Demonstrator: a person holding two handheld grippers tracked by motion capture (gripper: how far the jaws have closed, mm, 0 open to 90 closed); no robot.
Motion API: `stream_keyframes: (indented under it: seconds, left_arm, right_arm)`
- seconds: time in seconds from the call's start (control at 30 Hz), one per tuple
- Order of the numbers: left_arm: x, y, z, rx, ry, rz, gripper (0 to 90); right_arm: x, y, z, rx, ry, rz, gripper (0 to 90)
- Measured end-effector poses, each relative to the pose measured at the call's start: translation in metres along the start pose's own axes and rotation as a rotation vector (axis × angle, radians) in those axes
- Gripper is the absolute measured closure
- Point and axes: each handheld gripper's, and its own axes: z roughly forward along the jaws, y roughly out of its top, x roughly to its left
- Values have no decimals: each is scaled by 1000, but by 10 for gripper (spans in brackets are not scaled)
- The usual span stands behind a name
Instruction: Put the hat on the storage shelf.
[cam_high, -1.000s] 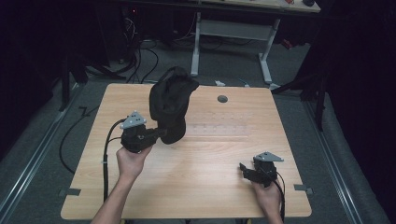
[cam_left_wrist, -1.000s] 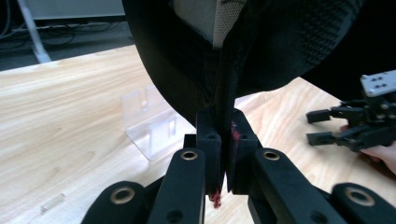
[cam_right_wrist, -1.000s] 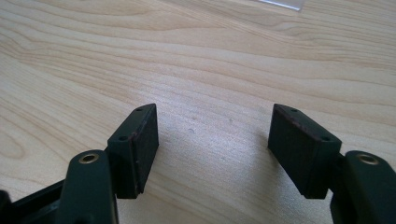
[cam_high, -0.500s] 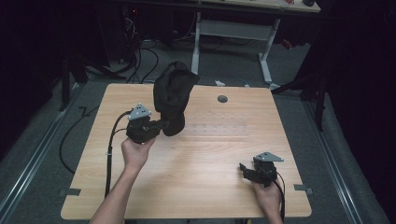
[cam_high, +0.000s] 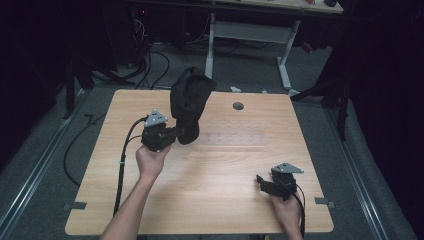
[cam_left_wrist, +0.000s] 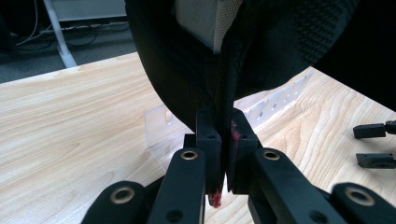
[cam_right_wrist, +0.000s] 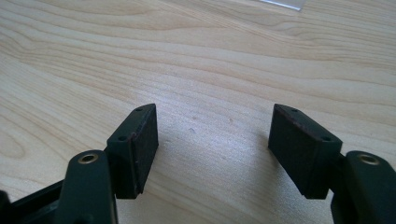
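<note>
A black shoe hangs toe-up above the far left part of the wooden table. My left gripper is shut on its lower edge. In the left gripper view the two jaws pinch a thin black rim of the shoe at the left gripper's tips, and a pale lining shows at the top. My right gripper rests low at the table's near right, open, with bare wood between its jaws in the right gripper view. Its jaw tips also show far off in the left gripper view as the right gripper.
A clear plastic strip with slots lies on the table under and behind the shoe, faint in the high view as the clear strip. A round cable hole sits near the far edge. A second desk's white legs stand beyond.
My left hand has carried the shoe a little farther away and to the right over the table. The right gripper has stayed where it was.
</note>
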Motion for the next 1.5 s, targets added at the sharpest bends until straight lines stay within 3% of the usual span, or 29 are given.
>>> stream_keyframes:
  seconds: [0.27,0.77,0.97,1.03,1.17,1.5]
  left_arm:
    - [3,-14,11,32,24,49,859]
    - [11,-19,9,57,38,2,843]
    - [11,-16,7,61,40,-23,750]
    - [11,-16,6,62,53,-21,641]
    - [11,-15,4,58,66,-10,546]
    - [13,-14,-2,71,73,-35,451]
  right_arm:
    - [0,0,0,-1,0,1,333]
    - [0,0,0,-1,0,0,333]
    - [0,0,0,-1,0,1,333]
    - [0,0,0,-1,0,1,333]
    - [0,0,0,-1,0,0,333]
    - [0,0,0,-1,0,1,333]
